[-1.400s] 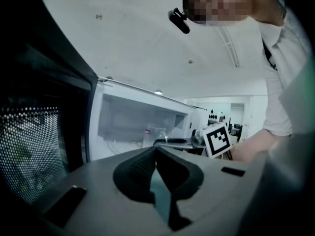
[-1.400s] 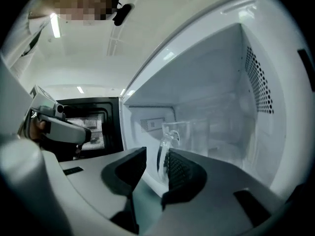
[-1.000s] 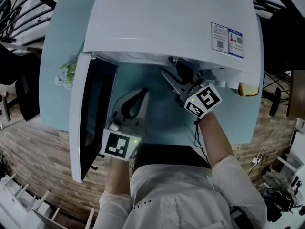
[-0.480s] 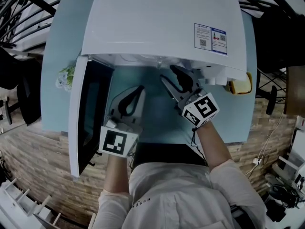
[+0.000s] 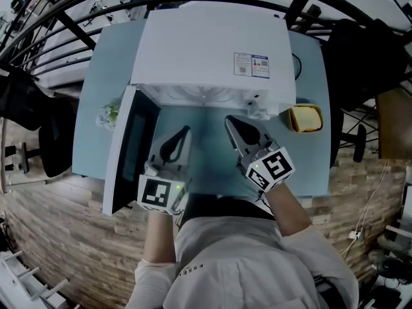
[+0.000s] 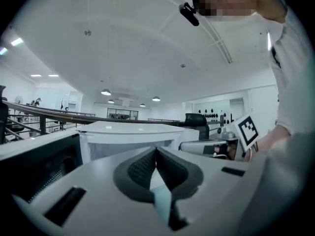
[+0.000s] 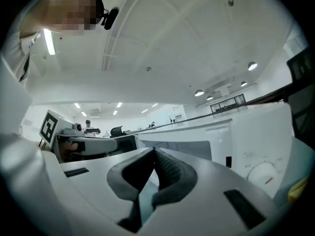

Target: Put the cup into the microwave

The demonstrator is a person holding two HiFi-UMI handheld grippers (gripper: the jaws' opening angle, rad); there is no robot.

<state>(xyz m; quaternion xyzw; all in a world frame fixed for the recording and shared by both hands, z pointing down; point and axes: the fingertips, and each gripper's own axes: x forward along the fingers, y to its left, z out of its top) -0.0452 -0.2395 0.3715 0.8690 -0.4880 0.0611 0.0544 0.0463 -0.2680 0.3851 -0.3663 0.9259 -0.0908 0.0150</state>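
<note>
The white microwave (image 5: 206, 56) stands at the back of the pale blue table (image 5: 309, 166), its door (image 5: 125, 153) swung open to the left. No cup shows in any view; the microwave's top hides most of the cavity. My right gripper (image 5: 229, 120) hovers in front of the opening, shut with nothing between its pads (image 7: 162, 163). My left gripper (image 5: 186, 131) hangs beside it near the door, also shut and empty, its pads (image 6: 147, 163) meeting. From each gripper view I see the microwave front (image 7: 256, 136) (image 6: 128, 132) ahead.
A yellow object (image 5: 306, 118) sits on the table right of the microwave. A small green and white bunch (image 5: 109, 113) lies left of the door. Dark chairs (image 5: 38, 127) stand off the table's left side. The wooden floor (image 5: 58, 237) lies below.
The right gripper has drawn back out of the microwave opening and its jaws have gone from open to shut. The left gripper has also risen and pulled back slightly.
</note>
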